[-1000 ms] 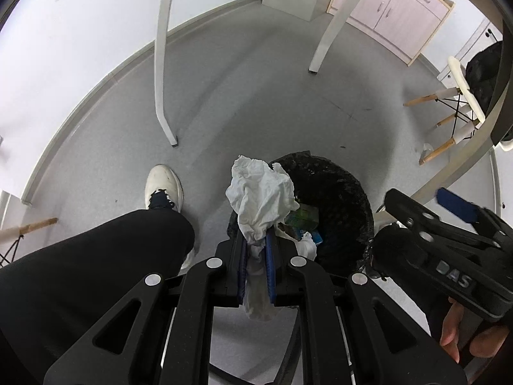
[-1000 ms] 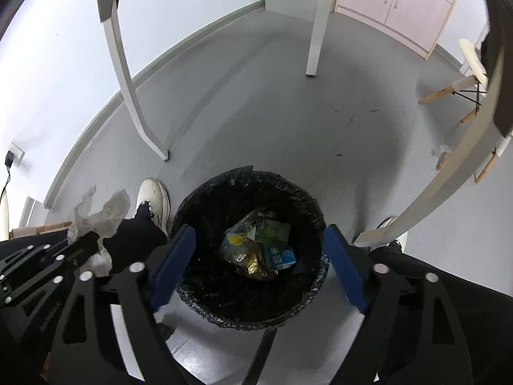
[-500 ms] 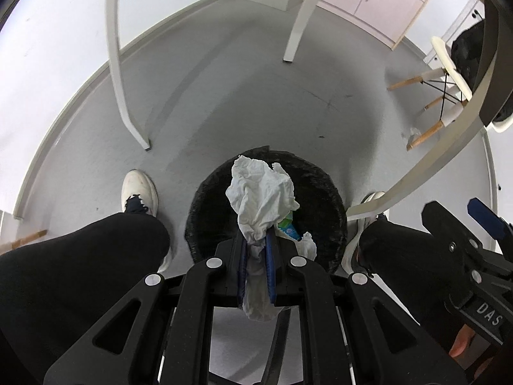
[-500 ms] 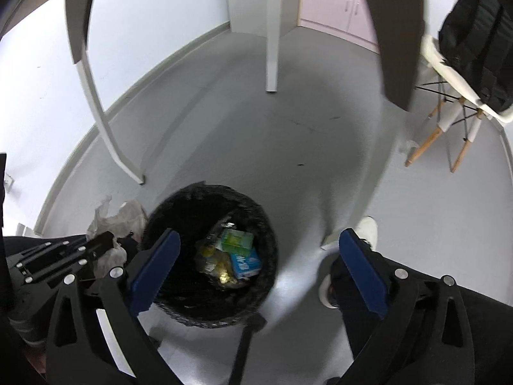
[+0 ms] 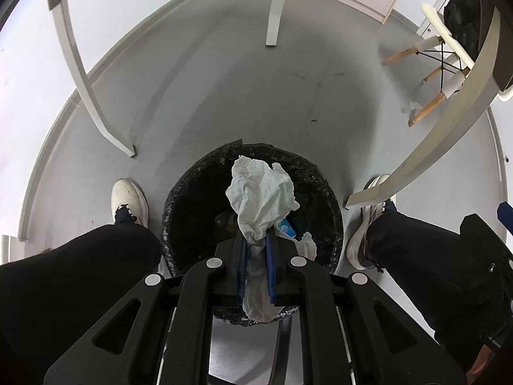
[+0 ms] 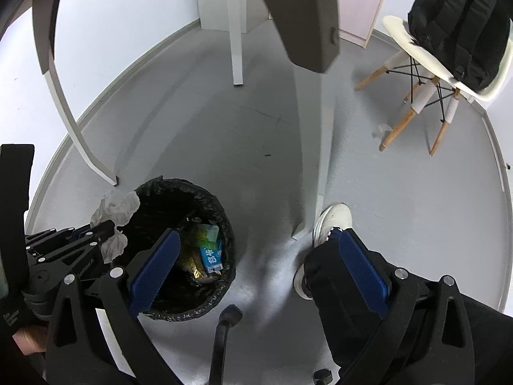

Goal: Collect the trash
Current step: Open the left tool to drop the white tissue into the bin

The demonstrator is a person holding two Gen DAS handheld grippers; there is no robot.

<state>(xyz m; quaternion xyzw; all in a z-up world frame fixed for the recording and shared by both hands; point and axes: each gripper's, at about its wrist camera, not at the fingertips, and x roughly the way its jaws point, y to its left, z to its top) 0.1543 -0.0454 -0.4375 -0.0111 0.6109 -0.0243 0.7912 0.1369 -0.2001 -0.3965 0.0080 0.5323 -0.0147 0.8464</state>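
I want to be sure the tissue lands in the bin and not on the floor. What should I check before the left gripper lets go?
1. Left gripper shut on the white tissue: ok.
2. Tissue over the mouth of the black bin, left wrist view: ok.
3. Same seen from the right wrist: tissue sits near the bin's left rim; cannot tell.
4. Room in the bin above the cartons: ok.
5. Right gripper open, holding nothing, off to the bin's side: ok.
6. Shoes outside the bin: ok.

Office-like room: grey floor, white table legs, pink cabinet.
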